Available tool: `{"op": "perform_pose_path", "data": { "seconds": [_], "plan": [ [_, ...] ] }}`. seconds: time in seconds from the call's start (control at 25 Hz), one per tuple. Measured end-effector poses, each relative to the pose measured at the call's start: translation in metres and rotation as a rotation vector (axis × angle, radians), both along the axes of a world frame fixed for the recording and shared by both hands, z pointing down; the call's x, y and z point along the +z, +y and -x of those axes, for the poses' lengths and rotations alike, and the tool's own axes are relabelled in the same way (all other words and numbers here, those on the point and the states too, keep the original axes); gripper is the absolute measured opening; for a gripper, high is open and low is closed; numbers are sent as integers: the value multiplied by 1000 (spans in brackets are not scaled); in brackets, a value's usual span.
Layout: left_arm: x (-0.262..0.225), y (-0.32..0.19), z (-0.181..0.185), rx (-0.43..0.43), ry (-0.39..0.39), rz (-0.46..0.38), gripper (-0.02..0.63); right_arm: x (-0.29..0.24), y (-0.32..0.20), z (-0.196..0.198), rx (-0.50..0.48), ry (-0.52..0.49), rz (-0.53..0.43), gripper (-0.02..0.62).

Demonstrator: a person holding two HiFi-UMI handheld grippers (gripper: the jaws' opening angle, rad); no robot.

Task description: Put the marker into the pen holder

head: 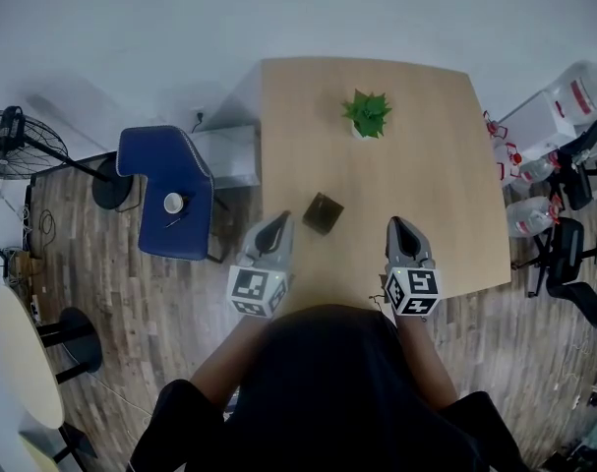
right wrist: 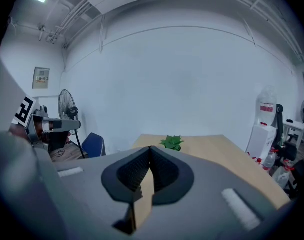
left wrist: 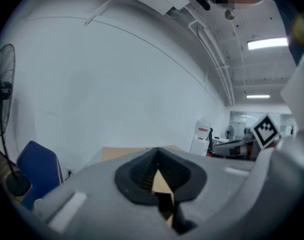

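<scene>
The pen holder (head: 323, 212), dark and square, is seen upright on the bench (head: 446, 165). The left hand-held gripper (head: 281, 220) is held just left of the pen holder, clear of it. Its jaws are pressed together and nothing is pinched. The right hand-held gripper (head: 398, 222) is held to the right of the pen holder, further off than the left one. Its jaws are likewise pressed together on nothing. Both are raised above the bench top. A potted plant (head: 367, 114) is set beyond the pen holder, slightly to the right. A blue chair (head: 170, 190) is placed well left of the pen holder, off the bench. A white cup (head: 173, 203) and a thin dark item (head: 176, 220) are seen on its seat. Whether that item is the marker cannot be told.
</scene>
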State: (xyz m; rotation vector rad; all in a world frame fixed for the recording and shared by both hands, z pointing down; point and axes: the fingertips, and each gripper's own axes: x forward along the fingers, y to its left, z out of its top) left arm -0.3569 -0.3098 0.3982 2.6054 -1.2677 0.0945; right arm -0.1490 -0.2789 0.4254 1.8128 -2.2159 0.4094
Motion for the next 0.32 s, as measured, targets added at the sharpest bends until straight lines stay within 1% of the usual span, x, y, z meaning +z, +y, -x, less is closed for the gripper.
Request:
{"op": "perform_pose_path", "data": {
  "seconds": [0.32],
  "plan": [
    [-1, -9, -8, 18, -10, -9, 3, -1, -7, 1, -9, -4, 0, 3]
  ]
}}
